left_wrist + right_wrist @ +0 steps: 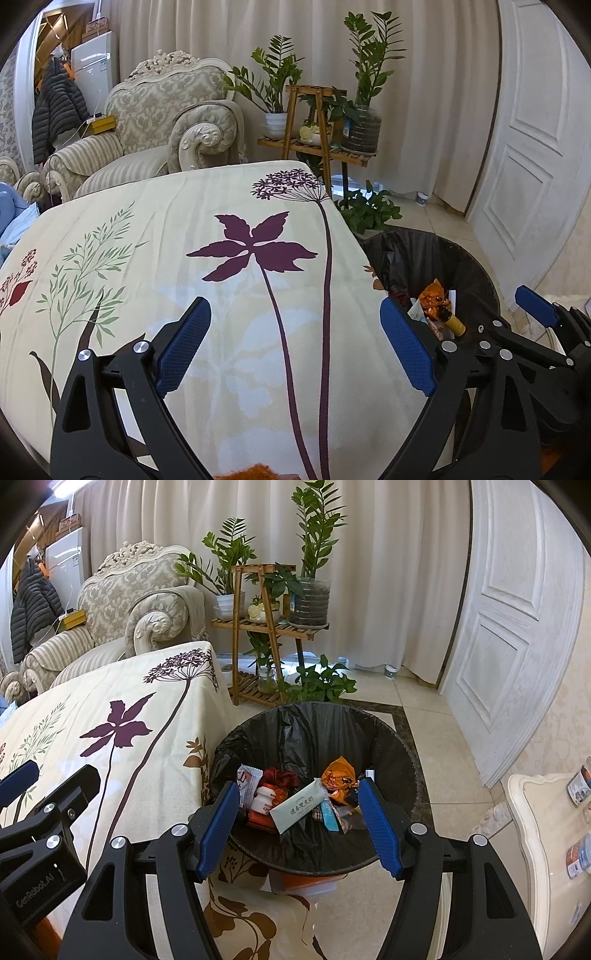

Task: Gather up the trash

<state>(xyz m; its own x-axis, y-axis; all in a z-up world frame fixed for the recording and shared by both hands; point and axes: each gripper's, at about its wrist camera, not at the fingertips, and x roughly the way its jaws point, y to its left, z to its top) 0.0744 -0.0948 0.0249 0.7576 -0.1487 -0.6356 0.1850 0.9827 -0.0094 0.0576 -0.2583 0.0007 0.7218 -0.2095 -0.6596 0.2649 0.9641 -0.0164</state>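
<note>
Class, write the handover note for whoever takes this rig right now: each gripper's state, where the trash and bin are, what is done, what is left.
Left gripper: tongs open, empty, over the floral tablecloth.
Right gripper: tongs open, empty, above the trash bin.
Bin: black-lined, on the floor beside the table. Inside are a white wrapper, an orange wrapper, a small white bottle and other scraps.
Done: that trash is in the bin.
Left: no trash shows on the visible tabletop; check the parts out of view.
</note>
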